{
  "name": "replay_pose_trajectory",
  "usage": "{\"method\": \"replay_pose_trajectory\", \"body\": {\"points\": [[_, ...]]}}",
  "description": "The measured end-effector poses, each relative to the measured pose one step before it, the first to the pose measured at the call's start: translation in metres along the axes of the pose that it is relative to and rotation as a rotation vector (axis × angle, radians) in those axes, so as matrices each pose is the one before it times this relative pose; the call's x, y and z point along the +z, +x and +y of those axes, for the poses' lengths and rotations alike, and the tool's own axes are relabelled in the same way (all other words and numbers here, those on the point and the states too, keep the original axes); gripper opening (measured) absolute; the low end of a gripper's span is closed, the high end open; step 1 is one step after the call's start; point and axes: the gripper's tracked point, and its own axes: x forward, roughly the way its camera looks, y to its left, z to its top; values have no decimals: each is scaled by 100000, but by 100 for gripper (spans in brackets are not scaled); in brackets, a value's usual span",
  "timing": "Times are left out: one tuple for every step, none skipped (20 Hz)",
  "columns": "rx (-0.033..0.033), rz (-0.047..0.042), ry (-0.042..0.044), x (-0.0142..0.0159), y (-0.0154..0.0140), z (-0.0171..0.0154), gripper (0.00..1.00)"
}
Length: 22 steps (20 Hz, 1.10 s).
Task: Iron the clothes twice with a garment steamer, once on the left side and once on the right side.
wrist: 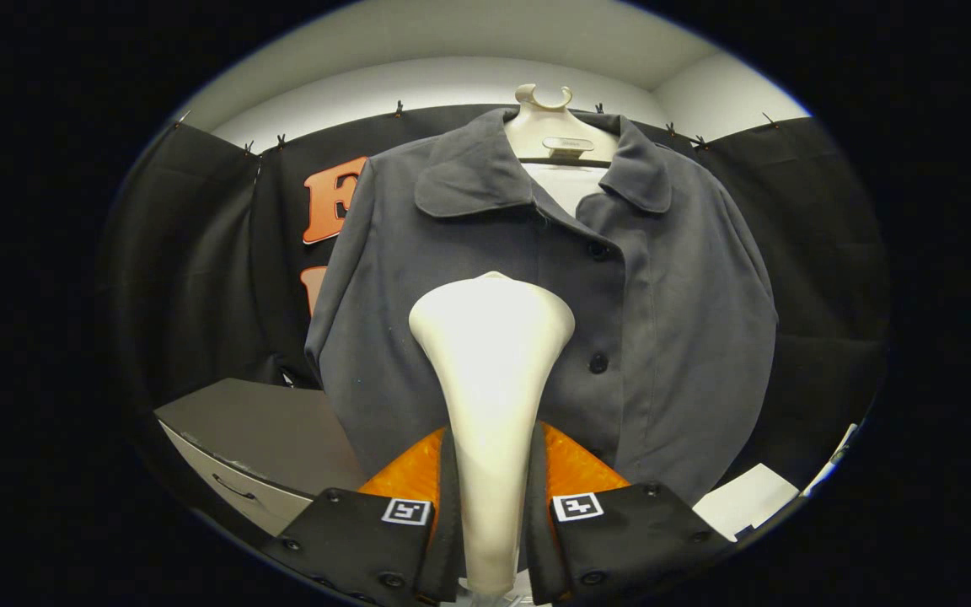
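Nearest to me, the hand-held gripper [490,497] is clamped on the garment steamer [490,405], both fingers pressing its slim white handle from either side, and the steamer stands upright between them with its broad head widening just ahead of the fingertips. Right beyond that head I see the dark grey jacket [662,320] hanging buttoned on a pale hanger form [555,135], the steamer head lined up near its button placket. A low drawer cabinet [258,438] sits off to the left below the jacket's sleeve, with the black cloth wall [199,278] behind everything.
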Motion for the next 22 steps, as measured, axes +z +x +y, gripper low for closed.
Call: {"method": "replay_pose_trajectory", "body": {"points": [[441,935,-298,-580,-64,-40,39],[472,1211,-292,-706,-41,-94,39],[622,1088,-248,-661,-60,-66,39],[516,923,-130,-564,-82,-84,39],[289,579,-41,-482,-25,-112,39],[225,600,-378,-509,129,-108,39],[207,760,-758,-500,167,-96,39],[304,840,-598,-581,-47,28,39],[474,920,-214,-651,-74,74,39],[487,880,-50,-635,-137,23,39],[238,859,-152,-622,-60,22,39],[185,821,-170,-629,-116,45,39],[183,831,-129,-639,29,-26,39],[112,817,-46,-482,139,-58,39],[-16,628,51,-518,-12,3,39],[-281,756,-4,-455,204,-56,39],[-353,509,176,-366,201,-10,39],[-36,557,-4,-331,-29,-81,39],[57,359,-38,-377,19,-13,39],[19,232,-64,-413,98,96,39],[-146,254,-282,-278,130,-40,39],[-369,160,-120,-299,-40,-218,39]]}}
